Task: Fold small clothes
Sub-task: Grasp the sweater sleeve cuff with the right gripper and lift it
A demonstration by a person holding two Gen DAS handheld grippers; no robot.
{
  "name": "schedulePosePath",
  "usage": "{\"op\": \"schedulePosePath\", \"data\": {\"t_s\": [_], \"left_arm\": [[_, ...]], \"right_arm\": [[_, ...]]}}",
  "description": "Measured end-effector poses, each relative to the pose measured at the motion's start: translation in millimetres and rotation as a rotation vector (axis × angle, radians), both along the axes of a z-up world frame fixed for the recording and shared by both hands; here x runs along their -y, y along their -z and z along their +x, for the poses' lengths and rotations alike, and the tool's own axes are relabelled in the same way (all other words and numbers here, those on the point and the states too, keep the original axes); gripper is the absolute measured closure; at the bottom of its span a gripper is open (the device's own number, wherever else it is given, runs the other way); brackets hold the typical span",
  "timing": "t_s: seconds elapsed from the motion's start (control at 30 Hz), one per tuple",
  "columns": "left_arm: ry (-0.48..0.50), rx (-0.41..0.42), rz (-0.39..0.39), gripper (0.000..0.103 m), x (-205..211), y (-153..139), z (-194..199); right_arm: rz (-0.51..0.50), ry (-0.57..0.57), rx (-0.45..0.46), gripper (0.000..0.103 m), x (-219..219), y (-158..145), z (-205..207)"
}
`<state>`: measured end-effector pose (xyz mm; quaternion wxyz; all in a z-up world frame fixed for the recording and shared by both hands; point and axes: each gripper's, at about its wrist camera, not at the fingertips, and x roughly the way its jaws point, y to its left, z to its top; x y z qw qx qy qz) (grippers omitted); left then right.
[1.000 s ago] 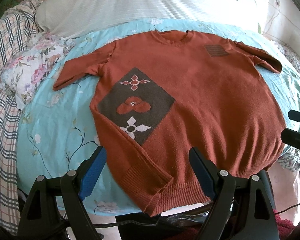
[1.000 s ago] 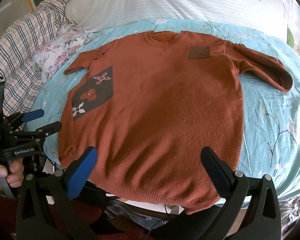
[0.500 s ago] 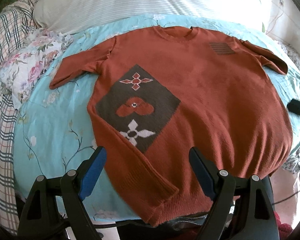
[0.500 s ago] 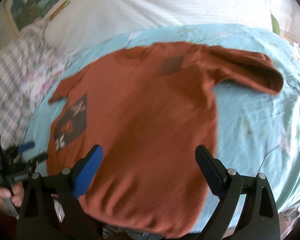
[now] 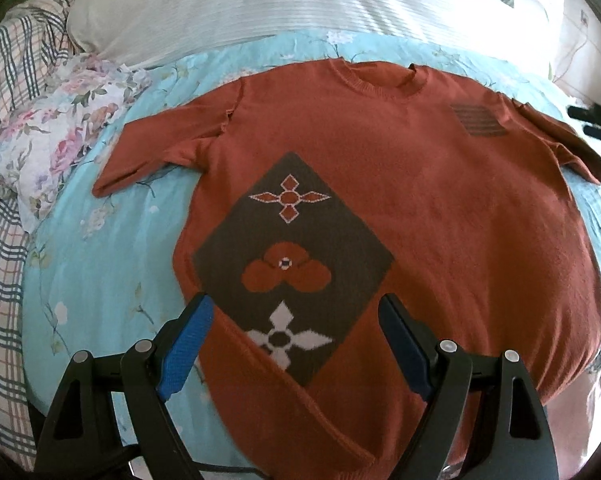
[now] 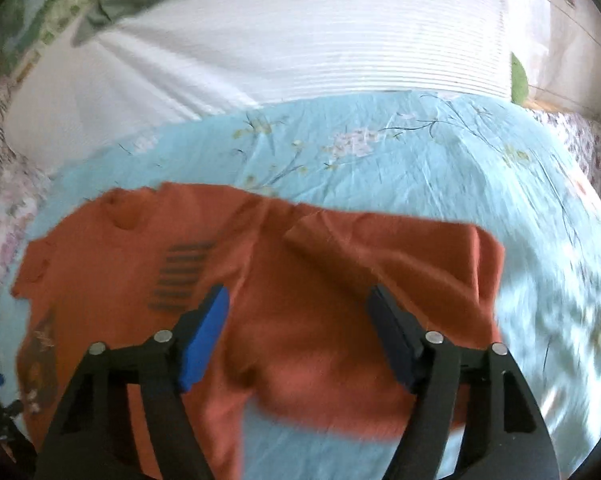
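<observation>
On the blue floral sheet [image 5: 100,272], one rust sweater [image 5: 420,208] flat; two grippers, left [image 5: 296,344] and right [image 6: 300,336], fingers wide, empty.

The rust sweater [image 5: 400,200] is showing a matt, fine knitted cloth, ribbed at its collar. Beneath the sweater, the turquoise bedsheet [image 5: 112,264] is looking like smooth, faintly shiny printed cotton. Behind the sweater, a white ribbed pillow [image 5: 300,4] is lying, matt cloth.

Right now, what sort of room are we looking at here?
Most likely a bedroom: the orange sweater lies spread on a bed with a light blue floral sheet, a white striped pillow or bolster behind it, and a plaid blanket at the side.
</observation>
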<state>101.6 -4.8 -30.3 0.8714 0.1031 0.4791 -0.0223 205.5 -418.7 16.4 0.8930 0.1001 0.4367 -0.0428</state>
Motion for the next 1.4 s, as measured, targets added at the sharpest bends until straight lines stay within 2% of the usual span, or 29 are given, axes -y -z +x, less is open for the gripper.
{"op": "schedulePosePath", "data": {"t_s": [0.2,0.23,0.27,0.3,0.37,0.47,0.57,0.7,1.0,1.1,1.23,1.3,1.4], "left_arm": [[-0.005,-0.040,-0.020,0.017,3,16,19],[-0.007,-0.047,-0.023,0.017,4,18,22],[-0.010,-0.052,-0.026,0.017,4,19,25],[-0.013,-0.056,-0.032,0.017,3,21,28],[-0.016,-0.060,-0.042,0.017,2,23,32],[-0.017,-0.059,-0.049,0.017,1,25,36],[-0.016,-0.063,-0.063,0.017,0,27,36],[-0.022,-0.050,-0.077,0.017,-4,26,38],[-0.049,-0.042,-0.158,0.017,-23,22,39],[-0.058,-0.042,-0.189,0.017,-32,22,40],[-0.072,-0.043,-0.220,0.017,-42,23,44],[-0.080,-0.042,-0.242,0.017,-47,24,47],[-0.088,-0.051,-0.279,0.017,-53,24,55]], "right_arm": [[-0.093,-0.062,-0.114,0.041,14,30,48],[-0.094,-0.059,-0.134,0.055,16,37,51],[-0.090,-0.051,-0.151,0.075,20,41,54],[-0.066,-0.045,-0.170,0.079,24,46,56],[-0.012,-0.038,-0.139,0.090,26,41,50],[0.030,-0.051,-0.076,0.092,13,23,38],[0.133,-0.091,-0.009,0.092,-14,5,31],[0.267,-0.190,0.051,0.092,-78,-4,37],[0.484,-0.336,0.075,0.092,-221,13,61],[0.556,-0.392,0.070,0.098,-266,18,76],[0.542,-0.446,0.049,0.098,-314,30,95],[0.516,-0.453,0.016,0.098,-322,38,102],[0.524,-0.440,-0.001,0.098,-312,44,100]]}}
